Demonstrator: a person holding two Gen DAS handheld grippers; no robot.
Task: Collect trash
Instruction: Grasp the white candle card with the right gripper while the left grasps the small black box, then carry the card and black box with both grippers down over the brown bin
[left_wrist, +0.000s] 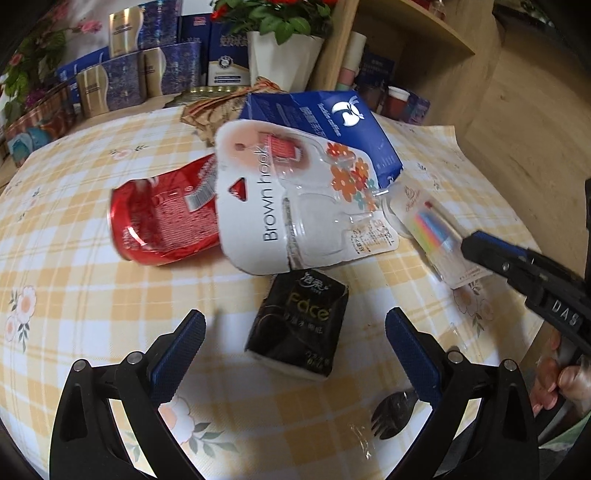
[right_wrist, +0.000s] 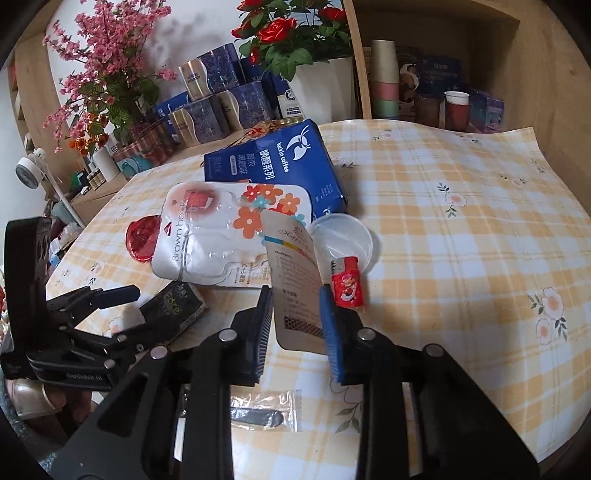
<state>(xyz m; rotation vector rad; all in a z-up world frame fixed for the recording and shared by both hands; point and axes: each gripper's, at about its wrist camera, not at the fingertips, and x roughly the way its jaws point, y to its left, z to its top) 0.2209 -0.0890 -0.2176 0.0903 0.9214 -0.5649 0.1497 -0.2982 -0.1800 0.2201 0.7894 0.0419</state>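
Observation:
My left gripper (left_wrist: 295, 315) hangs open over the checked tablecloth (left_wrist: 74, 277), its fingers either side of a black tissue pack (left_wrist: 299, 325) without touching it. Behind the pack lie a white "Brown hook" blister card (left_wrist: 266, 192), a crushed red can (left_wrist: 166, 218) and a blue coffee box (left_wrist: 332, 122). My right gripper (right_wrist: 295, 291) is shut on a clear packet with a rainbow-printed card (right_wrist: 295, 280), tilted up off the table; it also shows as the packet (left_wrist: 436, 229) in the right gripper (left_wrist: 471, 245). A red lighter (right_wrist: 347, 284) and a clear lid (right_wrist: 343, 236) lie just beyond.
A wrapped black plastic fork (left_wrist: 395, 410) lies near the front edge. At the back stand a white flower pot (right_wrist: 325, 88), blue and gold boxes (right_wrist: 207, 107) and stacked paper cups (right_wrist: 384, 81) on a wooden shelf. The left gripper (right_wrist: 140, 310) is at the left of the right wrist view.

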